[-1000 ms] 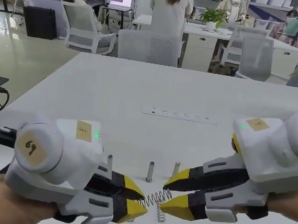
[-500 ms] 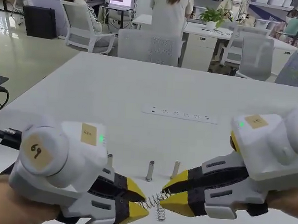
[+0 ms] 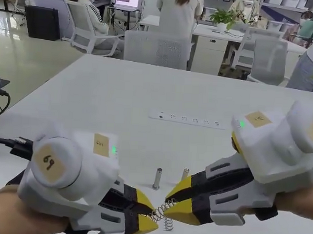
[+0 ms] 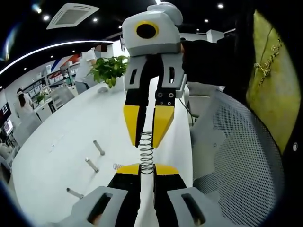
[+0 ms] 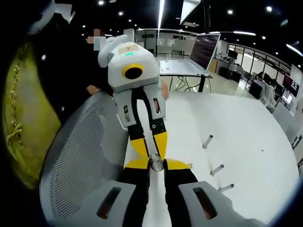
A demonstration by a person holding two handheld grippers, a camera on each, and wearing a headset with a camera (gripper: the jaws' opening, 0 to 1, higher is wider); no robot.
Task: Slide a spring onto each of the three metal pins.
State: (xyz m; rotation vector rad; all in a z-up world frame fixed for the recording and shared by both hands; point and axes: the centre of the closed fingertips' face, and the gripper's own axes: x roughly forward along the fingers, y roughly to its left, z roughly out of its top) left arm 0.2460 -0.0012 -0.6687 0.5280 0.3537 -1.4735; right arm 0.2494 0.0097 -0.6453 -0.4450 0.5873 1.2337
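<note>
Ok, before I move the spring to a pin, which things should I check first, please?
1. Left claw grips the spring: ok.
2. Right claw grips the same spring: ok, though one end probably must be freed first.
3. All three pins bare: ok.
4. Spring lined up over a pin: not ok, it hangs between the claws, short of the pins.
5. Spare spring lying on the table: ok.
</note>
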